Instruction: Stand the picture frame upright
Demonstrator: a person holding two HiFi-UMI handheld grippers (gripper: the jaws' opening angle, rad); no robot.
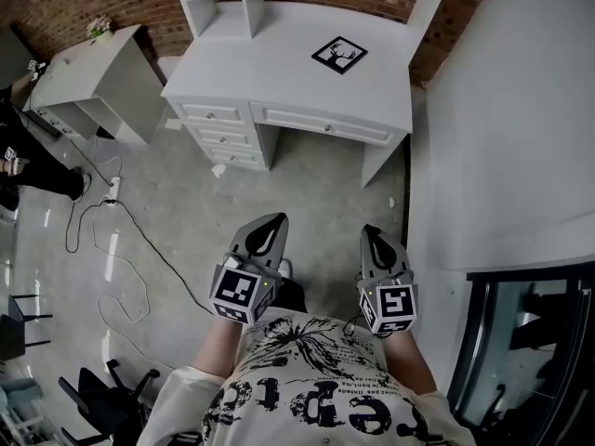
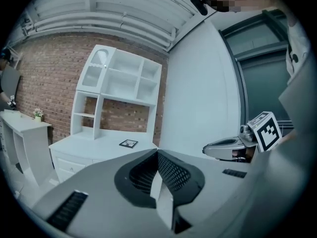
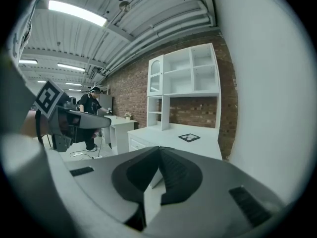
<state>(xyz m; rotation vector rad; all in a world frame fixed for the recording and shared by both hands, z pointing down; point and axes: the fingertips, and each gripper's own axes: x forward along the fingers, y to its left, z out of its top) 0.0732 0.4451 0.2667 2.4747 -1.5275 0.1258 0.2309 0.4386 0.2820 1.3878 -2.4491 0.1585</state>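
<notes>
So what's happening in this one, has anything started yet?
A person stands on the floor facing a white desk, holding the left tongs and right tongs out in front. Both are shut and empty. The picture frame lies flat on the desktop, toward its back right, untouched and well beyond both tongs. Standing it upright has not yet begun.
</notes>
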